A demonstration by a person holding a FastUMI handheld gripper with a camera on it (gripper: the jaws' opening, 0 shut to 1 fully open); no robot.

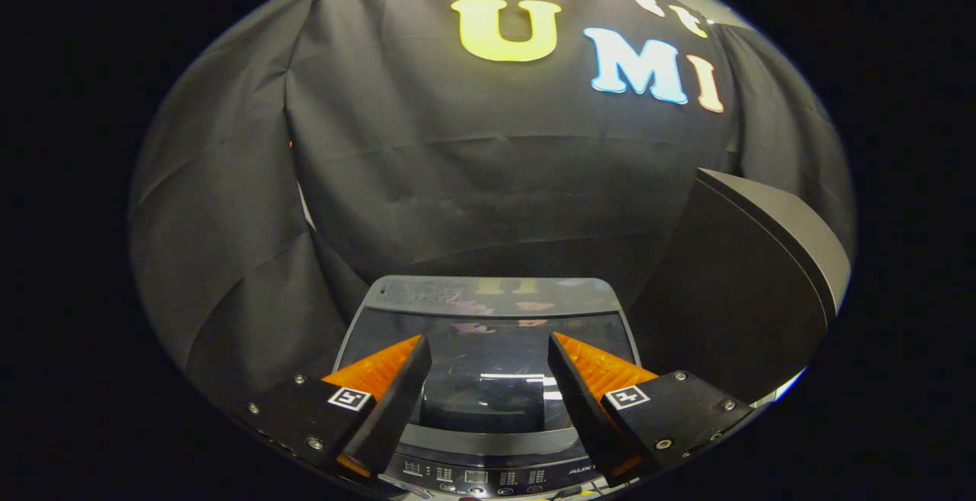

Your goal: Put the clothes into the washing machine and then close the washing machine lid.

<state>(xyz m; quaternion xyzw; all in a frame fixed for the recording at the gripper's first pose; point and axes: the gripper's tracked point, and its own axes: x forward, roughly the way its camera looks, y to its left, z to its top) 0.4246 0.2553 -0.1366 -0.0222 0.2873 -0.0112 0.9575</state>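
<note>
Two fingers (488,348) spread wide, holding nothing, above the washing machine's closed lid (488,333); control-panel (473,476) print unreadable.

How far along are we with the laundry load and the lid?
The washing machine lid lies flat and shut, so the closing step looks done. Whether clothes are inside cannot be told through the dark glass. The gripper hangs open above the lid, fingers apart and holding nothing. Little seems left but pulling away.

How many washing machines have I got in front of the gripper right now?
1. The washing machine sits just ahead of and below the open hand-held gripper, lid down, with its control panel nearest the fingers. The dark panel beside it could hide more.
</note>
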